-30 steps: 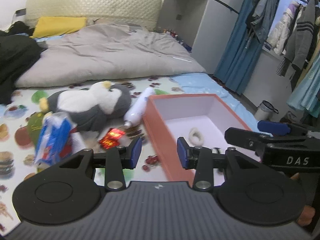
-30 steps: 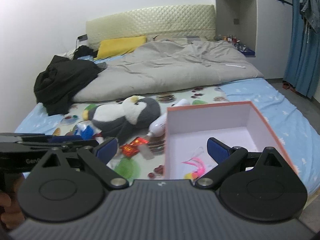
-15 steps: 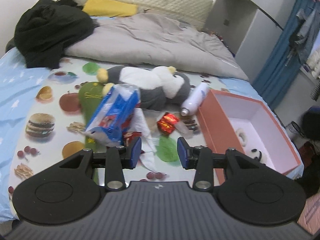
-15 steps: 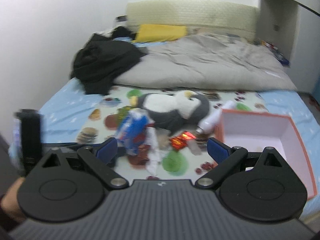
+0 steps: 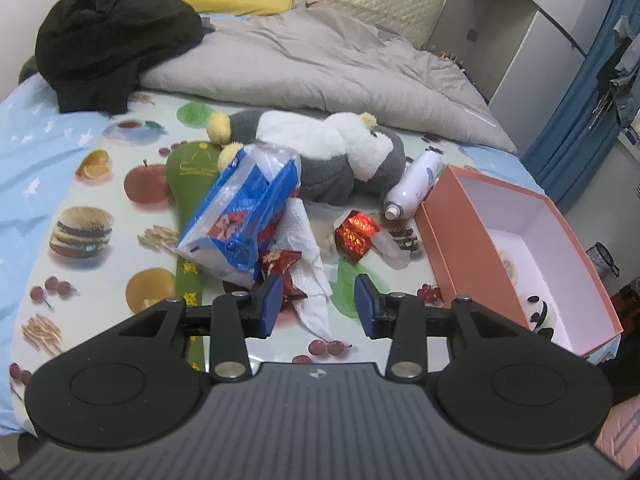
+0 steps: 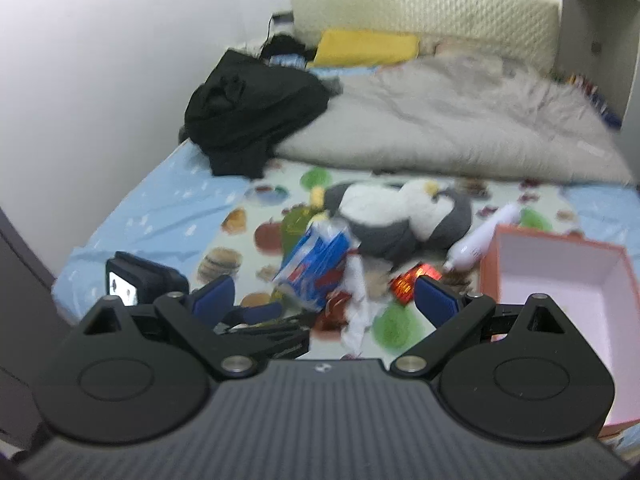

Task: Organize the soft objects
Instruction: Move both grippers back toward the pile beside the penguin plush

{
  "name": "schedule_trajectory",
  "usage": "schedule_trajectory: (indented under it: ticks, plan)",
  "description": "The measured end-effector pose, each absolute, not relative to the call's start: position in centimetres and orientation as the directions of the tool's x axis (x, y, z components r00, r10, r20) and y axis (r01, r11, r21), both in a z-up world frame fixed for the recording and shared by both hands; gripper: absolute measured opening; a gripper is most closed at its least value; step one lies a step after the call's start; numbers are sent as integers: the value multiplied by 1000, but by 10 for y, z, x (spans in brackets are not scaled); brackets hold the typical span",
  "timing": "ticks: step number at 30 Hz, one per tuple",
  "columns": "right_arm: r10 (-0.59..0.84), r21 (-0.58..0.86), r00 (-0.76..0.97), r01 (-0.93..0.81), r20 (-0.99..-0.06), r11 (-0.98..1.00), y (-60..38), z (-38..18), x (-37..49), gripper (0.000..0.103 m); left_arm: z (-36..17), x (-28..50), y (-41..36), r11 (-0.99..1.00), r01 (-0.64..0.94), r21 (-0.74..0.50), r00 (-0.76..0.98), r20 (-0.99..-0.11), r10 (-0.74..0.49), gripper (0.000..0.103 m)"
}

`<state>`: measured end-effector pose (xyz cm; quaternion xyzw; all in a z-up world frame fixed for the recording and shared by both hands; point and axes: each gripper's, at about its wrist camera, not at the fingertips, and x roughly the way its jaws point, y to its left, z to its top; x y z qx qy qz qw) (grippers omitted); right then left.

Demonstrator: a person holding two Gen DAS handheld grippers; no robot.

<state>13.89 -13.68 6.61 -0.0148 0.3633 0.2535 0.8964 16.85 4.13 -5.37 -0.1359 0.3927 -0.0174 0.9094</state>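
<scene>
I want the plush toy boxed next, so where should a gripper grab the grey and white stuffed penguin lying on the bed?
Probably the stuffed penguin is best pinched across its rounded grey head end, coming from above. That end lies clear beside the white spray bottle, while the blue tissue pack leans over its feet end.

Both the left gripper (image 5: 316,300) and right gripper (image 6: 324,300) tilt downward, jaws apart and empty.
</scene>
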Motion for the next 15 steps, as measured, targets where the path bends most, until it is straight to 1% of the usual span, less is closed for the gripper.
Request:
schedule_trajectory:
  ticks: [2,5,7,10,14,15]
  plan:
    - [432,162,598,-451,-676,878,-136,60,145,98,-59,170,42,962,-78,-261,687,-714,-138,45]
    - [412,132,589,-458,-695,879,-132,46,155,98,-68,173,46,959,-94,-267,679,-722,-134,45]
    - [404,144,584,-440,-704,886,-138,35,161,98,-71,174,49,960,-93,-263,676,-725,-133,45]
    - [357,105,586,-420,-727,901,-142,10,172,98,-76,178,53,964,-97,-247,680,-723,-117,45]
    - [346,108,598,-397,-723,911,-153,-23,188,98,-84,188,64,960,-115,-255,686,-719,-109,45]
    - [351,114,602,-395,-717,911,-156,-29,192,98,-87,191,65,960,-119,-254,686,-720,-106,47]
